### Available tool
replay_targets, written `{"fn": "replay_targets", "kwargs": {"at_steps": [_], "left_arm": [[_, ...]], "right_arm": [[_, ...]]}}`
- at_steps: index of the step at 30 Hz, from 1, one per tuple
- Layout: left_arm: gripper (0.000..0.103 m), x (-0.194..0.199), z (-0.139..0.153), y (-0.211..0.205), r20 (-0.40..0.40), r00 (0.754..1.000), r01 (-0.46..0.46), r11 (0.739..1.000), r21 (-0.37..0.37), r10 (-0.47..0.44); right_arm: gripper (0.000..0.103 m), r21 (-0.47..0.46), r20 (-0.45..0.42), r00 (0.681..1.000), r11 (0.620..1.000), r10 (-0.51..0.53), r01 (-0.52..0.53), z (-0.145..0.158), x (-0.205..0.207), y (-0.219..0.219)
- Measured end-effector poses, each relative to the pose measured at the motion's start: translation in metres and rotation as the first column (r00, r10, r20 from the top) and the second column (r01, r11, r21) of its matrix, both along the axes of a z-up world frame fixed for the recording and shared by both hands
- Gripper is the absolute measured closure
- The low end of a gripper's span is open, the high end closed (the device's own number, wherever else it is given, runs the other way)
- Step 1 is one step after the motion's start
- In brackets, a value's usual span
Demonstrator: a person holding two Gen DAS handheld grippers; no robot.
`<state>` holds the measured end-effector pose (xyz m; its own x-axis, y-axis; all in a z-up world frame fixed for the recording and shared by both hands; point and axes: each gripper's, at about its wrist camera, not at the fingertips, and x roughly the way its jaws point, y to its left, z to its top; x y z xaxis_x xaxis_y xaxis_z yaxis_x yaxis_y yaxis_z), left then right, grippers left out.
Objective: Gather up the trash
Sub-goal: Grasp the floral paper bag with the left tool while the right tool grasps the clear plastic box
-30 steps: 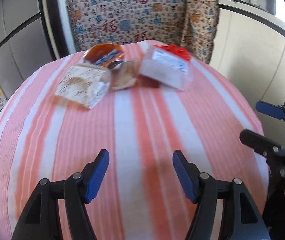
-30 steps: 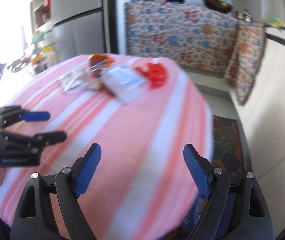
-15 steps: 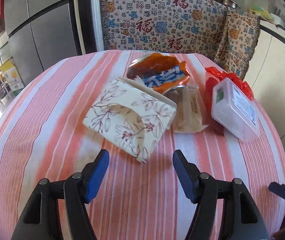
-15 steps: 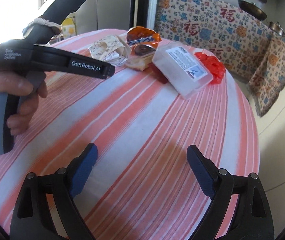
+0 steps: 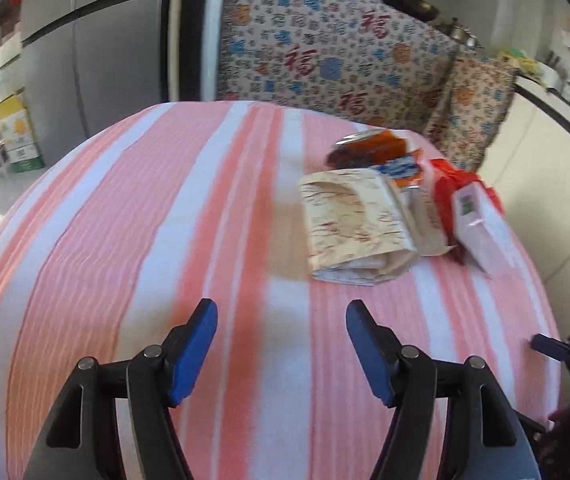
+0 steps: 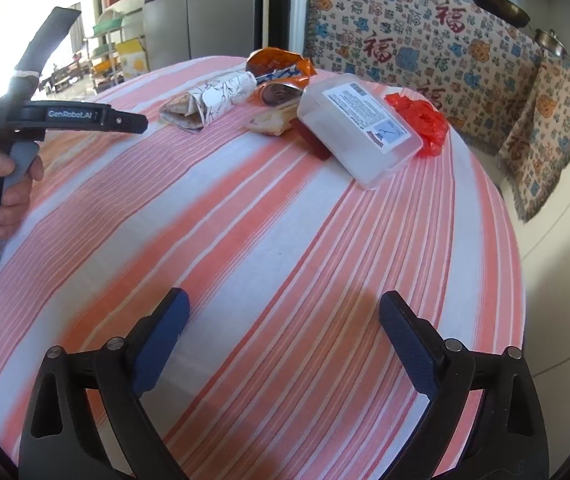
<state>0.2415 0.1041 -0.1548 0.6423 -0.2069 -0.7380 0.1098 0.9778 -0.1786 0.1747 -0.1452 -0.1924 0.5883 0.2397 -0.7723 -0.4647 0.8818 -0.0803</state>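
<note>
The right gripper (image 6: 285, 336) hangs over the near part of the striped tablecloth (image 6: 245, 240) with its jaws spread wide; they have just been opening, and nothing lies between them, only cloth. That wide stance looks like readiness for something bulky, most likely the clear plastic box (image 6: 359, 124) that lies ahead of it toward the far right.

The left gripper (image 5: 281, 344) is also empty, its jaws at a middling gap that has just widened a little, with bare cloth between the blue pads. It points down at the table with the trash off to its far right, so it looks to be still lining up rather than reaching. From the right wrist view a hand (image 6: 3, 188) grips its handle at the left edge, the nose aimed toward the pile.

The trash sits bunched at the far side of the table: a floral paper wrapper (image 5: 355, 224) nearest the left gripper, an orange snack bag (image 5: 377, 154) behind it, a pale flattened packet (image 6: 273, 120) touching the box, and a red plastic bag (image 6: 419, 122) tucked against the box's far side. Being clustered, the pieces could snag each other when one is lifted.
</note>
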Motion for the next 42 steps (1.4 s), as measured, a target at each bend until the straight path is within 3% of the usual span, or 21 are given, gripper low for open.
{"fn": "replay_targets", "kwargs": {"at_steps": [2,4,7,10,14,16,18,20,31,36,39,42], "left_arm": [[0.024,0.001,0.013,-0.023,0.045,0.996,0.072,0.997,0.031,-0.073],[0.023,0.008,0.023,-0.040,0.073,0.989,0.124,0.991,0.052,-0.127],[0.022,0.034,0.024,-0.064,0.042,0.985,0.163,0.979,0.120,-0.169],[0.022,0.067,0.003,-0.066,-0.030,0.988,0.154,0.970,0.189,-0.151],[0.022,0.082,-0.018,-0.060,-0.067,0.991,0.130,0.953,0.273,-0.115],[0.023,0.082,-0.019,-0.051,-0.056,0.992,0.124,0.962,0.243,-0.114],[0.041,0.076,-0.018,-0.039,-0.048,0.992,0.121,0.970,0.210,-0.113],[0.041,0.070,-0.018,-0.030,-0.048,0.993,0.119,0.976,0.181,-0.112],[0.040,-0.016,-0.011,-0.010,-0.070,0.991,0.129,0.974,0.189,-0.117],[0.012,-0.010,-0.016,-0.009,-0.041,0.996,0.085,0.968,0.237,-0.077],[0.008,0.001,-0.020,0.004,-0.071,0.995,0.075,0.984,0.165,-0.064],[0.005,0.004,-0.021,0.003,-0.072,0.995,0.086,0.982,0.169,-0.075]], "right_arm": [[0.006,0.000,0.001,1.000,1.000,-0.003,0.003,0.000,0.000,0.000],[0.006,0.000,0.004,1.000,1.000,-0.004,0.004,0.000,-0.001,-0.001],[0.006,0.000,0.006,1.000,1.000,-0.006,0.006,0.000,-0.002,-0.001],[0.006,0.000,0.006,1.000,1.000,-0.006,0.006,-0.001,-0.002,-0.001],[0.006,0.006,0.005,1.000,1.000,-0.006,0.006,-0.001,-0.002,-0.002],[0.006,0.012,-0.001,1.000,1.000,-0.007,0.007,-0.001,-0.001,-0.002],[0.006,0.015,-0.007,1.000,1.000,-0.008,0.008,-0.002,0.000,-0.002],[0.005,0.016,-0.009,1.000,1.000,-0.009,0.009,-0.002,0.000,-0.002],[0.005,0.020,-0.029,1.000,1.000,-0.013,0.013,-0.002,0.008,-0.002],[0.005,-0.025,-0.023,0.997,0.997,-0.070,0.069,-0.001,0.034,-0.013],[0.003,-0.005,-0.040,0.995,0.995,-0.096,0.096,-0.003,0.060,-0.030],[0.002,0.024,-0.044,0.997,0.997,-0.071,0.072,-0.001,0.086,-0.041]]}}
